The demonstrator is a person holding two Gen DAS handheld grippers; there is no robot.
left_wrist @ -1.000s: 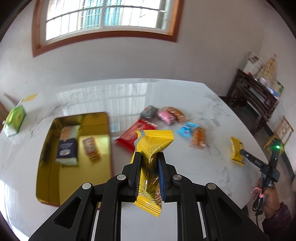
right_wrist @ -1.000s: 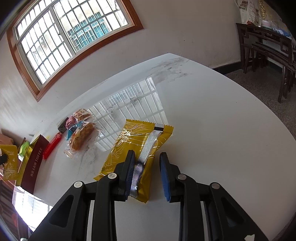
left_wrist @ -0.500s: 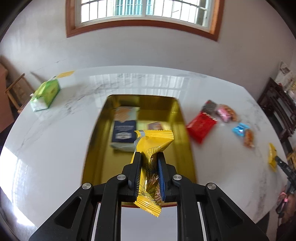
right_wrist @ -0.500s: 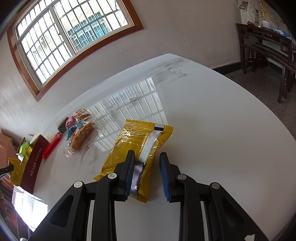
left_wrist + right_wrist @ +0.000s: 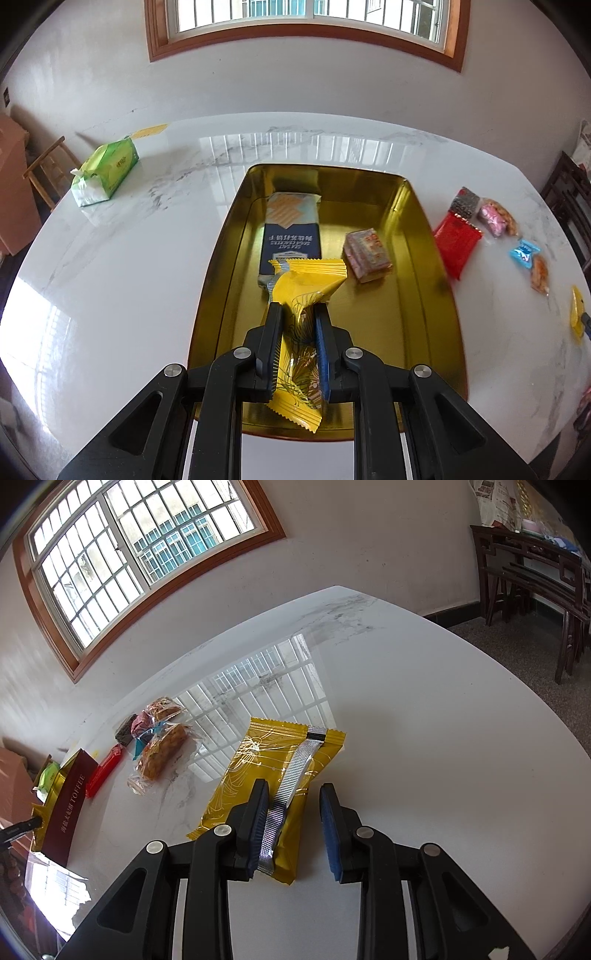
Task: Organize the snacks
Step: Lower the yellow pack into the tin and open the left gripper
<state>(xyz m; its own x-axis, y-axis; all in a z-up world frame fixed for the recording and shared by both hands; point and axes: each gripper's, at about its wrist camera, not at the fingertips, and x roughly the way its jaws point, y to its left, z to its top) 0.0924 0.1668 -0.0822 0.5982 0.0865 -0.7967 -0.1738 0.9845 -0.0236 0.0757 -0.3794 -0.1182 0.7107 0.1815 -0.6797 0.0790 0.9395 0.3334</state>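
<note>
Surroundings, left view: a white marble table [image 5: 122, 266] carries a gold tin tray [image 5: 436, 295]. A green tissue pack [image 5: 105, 173] lies near the table's far left edge, well apart from the tray.
Inside the tray: a dark blue cracker pack [image 5: 291, 236] lies lengthwise at the middle, and a small pink-and-beige wrapped block [image 5: 367, 254] sits just right of it.
Loose snacks: right of the tray lie a red packet [image 5: 456, 243], a pink sweet [image 5: 493, 221], a blue sweet [image 5: 524, 253] and an orange snack bag [image 5: 540, 275].
In the way: the blue pack and the wrapped block fill the tray's far half; the near half shows bare gold.
Left gripper [image 5: 297, 321]: clamped on a yellow snack packet [image 5: 304, 284], held over the tray's near half, its crimped top edge overlapping the blue pack's near end.
Held packet, look: bright yellow foil, fine line pattern, pinched and creased at the pads.
Right gripper [image 5: 293, 805]: jaws apart, gripping nothing; the left pad is against a gold packet [image 5: 258, 768], the right pad stands clear on the table.
Gold packet, look: flat on the table, silver back seam facing up, zigzag ends.
Right view, beyond: a clear bag of brown pastry [image 5: 162, 751] lies left of the packet.
</note>
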